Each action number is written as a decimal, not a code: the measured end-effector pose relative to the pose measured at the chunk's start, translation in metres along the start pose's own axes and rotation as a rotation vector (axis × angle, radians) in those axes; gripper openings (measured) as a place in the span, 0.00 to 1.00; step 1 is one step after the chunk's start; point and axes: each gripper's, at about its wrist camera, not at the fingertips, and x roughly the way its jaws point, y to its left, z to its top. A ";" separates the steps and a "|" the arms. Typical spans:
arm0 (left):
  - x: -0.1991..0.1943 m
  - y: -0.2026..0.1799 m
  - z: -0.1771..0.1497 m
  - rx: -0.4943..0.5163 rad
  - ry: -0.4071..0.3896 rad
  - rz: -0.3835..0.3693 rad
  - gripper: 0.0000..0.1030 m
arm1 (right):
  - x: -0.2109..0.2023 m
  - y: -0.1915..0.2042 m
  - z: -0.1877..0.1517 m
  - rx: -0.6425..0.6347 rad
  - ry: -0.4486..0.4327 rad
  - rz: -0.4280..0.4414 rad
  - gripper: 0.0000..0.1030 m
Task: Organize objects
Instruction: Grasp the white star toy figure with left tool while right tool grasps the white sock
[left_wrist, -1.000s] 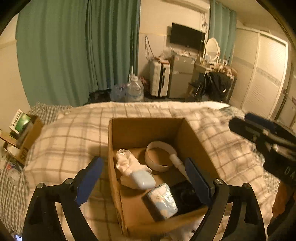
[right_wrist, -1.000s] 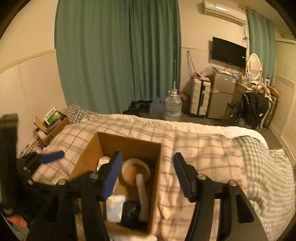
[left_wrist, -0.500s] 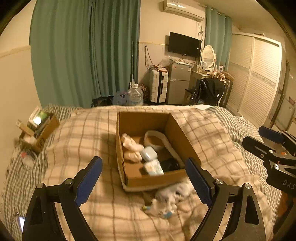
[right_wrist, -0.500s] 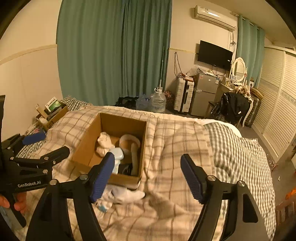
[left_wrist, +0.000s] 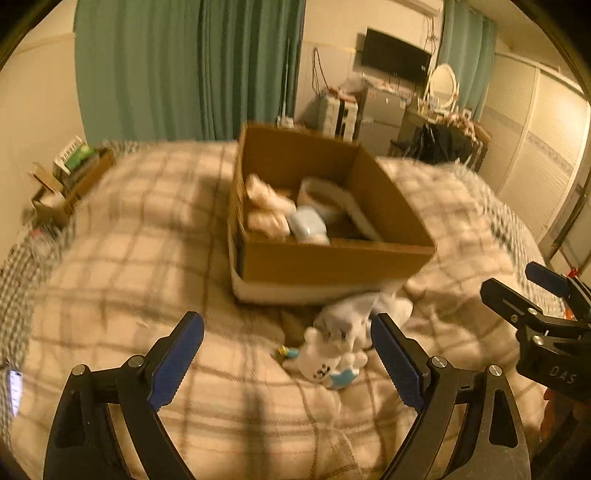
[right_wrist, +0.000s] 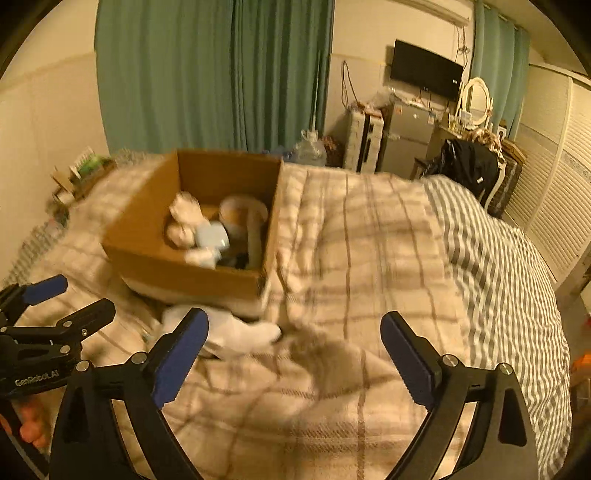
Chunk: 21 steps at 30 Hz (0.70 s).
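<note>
An open cardboard box (left_wrist: 332, 258) (right_wrist: 184, 273) sits on the plaid bed. It holds a cream soft toy (left_wrist: 266, 210), a pale blue case (left_wrist: 308, 229) and a white band (left_wrist: 325, 192). A white plush toy (left_wrist: 332, 363) and a white cloth (left_wrist: 365, 310) (right_wrist: 236, 332) lie on the blanket just in front of the box. My left gripper (left_wrist: 288, 358) is open and empty, low over the blanket, with the plush between its fingers' far ends. My right gripper (right_wrist: 293, 350) is open and empty to the right of it.
The bed's plaid blanket (right_wrist: 369, 258) spreads to the right, with a striped cover (right_wrist: 498, 258) beyond. A small box of items (left_wrist: 70, 173) sits at the far left. Green curtains, a fridge and a dresser stand behind the bed.
Both grippers have pulled back from the box and dropped lower toward the blanket. The plush and cloth in front of the box now lie close ahead. Both stay open.
</note>
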 end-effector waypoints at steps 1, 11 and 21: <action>0.007 -0.001 -0.004 0.005 0.020 -0.002 0.92 | 0.007 0.001 -0.004 -0.004 0.020 -0.007 0.92; 0.069 -0.032 -0.037 0.121 0.189 0.009 0.92 | 0.032 0.002 -0.014 -0.003 0.096 -0.009 0.92; 0.083 -0.044 -0.042 0.162 0.235 -0.020 0.64 | 0.034 0.001 -0.014 0.011 0.104 -0.012 0.92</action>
